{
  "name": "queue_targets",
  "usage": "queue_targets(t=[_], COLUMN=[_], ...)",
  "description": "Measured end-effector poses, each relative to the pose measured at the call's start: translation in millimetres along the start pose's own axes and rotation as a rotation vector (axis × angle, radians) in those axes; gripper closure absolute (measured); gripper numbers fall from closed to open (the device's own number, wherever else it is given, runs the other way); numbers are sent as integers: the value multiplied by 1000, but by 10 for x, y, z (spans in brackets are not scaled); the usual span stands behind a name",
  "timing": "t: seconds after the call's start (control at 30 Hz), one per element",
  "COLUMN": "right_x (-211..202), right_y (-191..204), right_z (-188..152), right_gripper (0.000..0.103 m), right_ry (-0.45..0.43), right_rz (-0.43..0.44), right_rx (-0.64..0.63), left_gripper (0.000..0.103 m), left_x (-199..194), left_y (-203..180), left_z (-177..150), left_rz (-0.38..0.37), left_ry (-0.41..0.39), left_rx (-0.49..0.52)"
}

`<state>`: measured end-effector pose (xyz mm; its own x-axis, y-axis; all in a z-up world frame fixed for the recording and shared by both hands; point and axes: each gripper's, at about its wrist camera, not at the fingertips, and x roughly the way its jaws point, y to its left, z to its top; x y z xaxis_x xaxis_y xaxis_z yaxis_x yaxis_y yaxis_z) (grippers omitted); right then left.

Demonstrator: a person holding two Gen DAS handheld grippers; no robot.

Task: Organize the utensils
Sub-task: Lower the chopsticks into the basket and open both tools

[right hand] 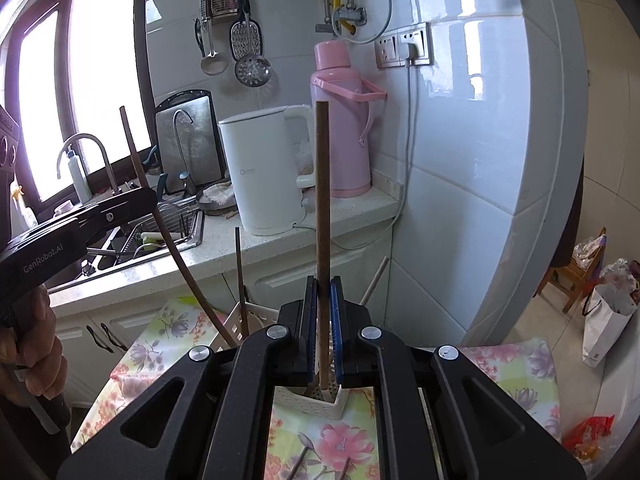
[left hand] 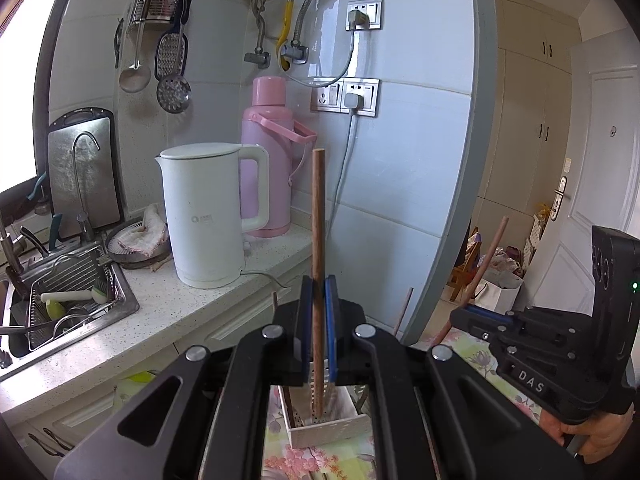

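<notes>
Left gripper (left hand: 319, 296) clamped on an upright chopstick (left hand: 319, 216) above a white perforated holder (left hand: 328, 428), right gripper (right hand: 324, 300) pinching another chopstick (right hand: 322, 200) over a white basket (right hand: 304, 402), more sticks (right hand: 240, 272) standing inside

My left gripper (left hand: 319, 300) hides the middle of its chopstick (left hand: 319, 216); whether the tip touches the white holder (left hand: 328, 432) floor I can't tell. Right gripper (right hand: 324, 304) covers most of the holder's rim. Two sticks on the floral cloth (right hand: 160, 344) cut off by the bottom edge. Kettle (left hand: 204, 216) logo too small to read
</notes>
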<state>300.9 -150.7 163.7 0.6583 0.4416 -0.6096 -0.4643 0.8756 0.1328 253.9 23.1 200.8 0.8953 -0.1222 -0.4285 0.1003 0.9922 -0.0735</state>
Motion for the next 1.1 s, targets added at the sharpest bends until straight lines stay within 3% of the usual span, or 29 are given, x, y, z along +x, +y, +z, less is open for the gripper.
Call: queue_targets(t=[0.73, 1.03, 1.1], right_x=[489, 717, 743], right_y=[-70, -110, -125], right_z=[-318, -398, -401], right_gripper=[95, 95, 94], right_ry=[118, 187, 192], right_rz=[25, 32, 21], right_rx=[25, 35, 36], left_gripper=[97, 96, 92], left_x=[604, 930, 988], left_y=[53, 152, 176], left_z=[-478, -651, -686], left_rz=[3, 10, 25], left_ry=[111, 243, 258], left_rx=[-31, -65, -65])
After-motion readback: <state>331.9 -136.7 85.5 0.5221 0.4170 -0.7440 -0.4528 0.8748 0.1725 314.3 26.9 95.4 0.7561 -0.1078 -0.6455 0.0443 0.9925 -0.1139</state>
